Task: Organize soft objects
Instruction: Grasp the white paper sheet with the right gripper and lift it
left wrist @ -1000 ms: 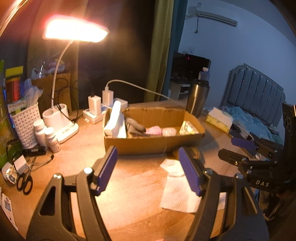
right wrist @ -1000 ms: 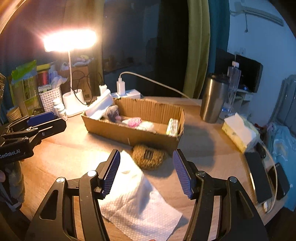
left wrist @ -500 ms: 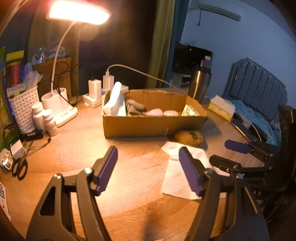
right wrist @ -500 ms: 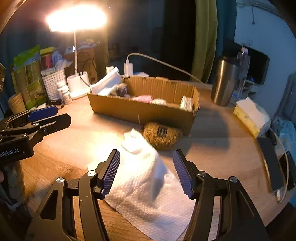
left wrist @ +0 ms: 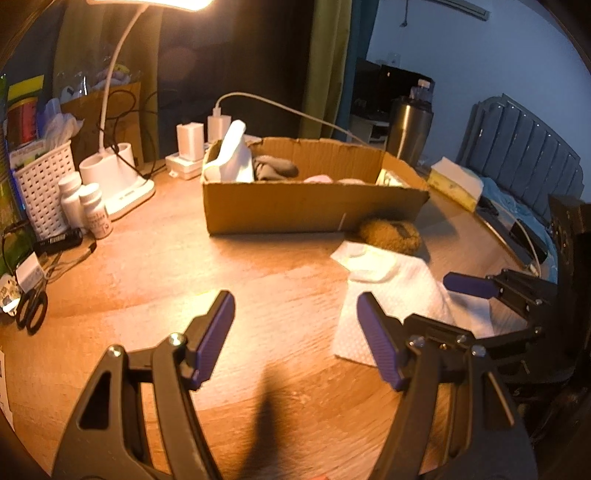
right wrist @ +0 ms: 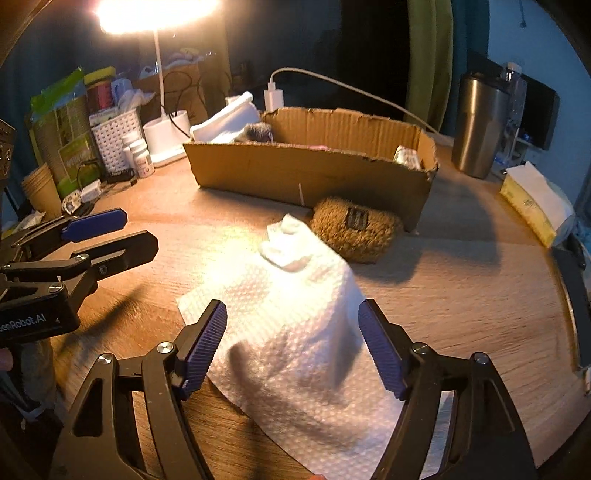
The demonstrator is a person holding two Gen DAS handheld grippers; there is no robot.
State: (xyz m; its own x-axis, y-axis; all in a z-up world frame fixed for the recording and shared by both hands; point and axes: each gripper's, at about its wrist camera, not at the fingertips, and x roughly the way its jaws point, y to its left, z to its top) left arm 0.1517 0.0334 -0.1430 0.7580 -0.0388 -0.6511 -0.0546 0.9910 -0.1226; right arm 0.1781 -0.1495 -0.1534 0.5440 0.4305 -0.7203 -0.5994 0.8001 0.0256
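white paper towel (right wrist: 295,332) lies humped on the wooden surface (right wrist: 461,295) just before the cardboard box (right wrist: 310,173), under the right claw (right wrist: 291,347) whose jaws are opening, while the left claw (left wrist: 295,332) is released over bare wood.

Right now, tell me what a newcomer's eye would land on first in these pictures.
The glaring desk lamp at the table's far left draws the eye first. Next comes the white paper towel spread on the near table, under the right gripper, whose jaws are opening above it. Behind it, a brown fuzzy object sits against the cardboard box of soft things.
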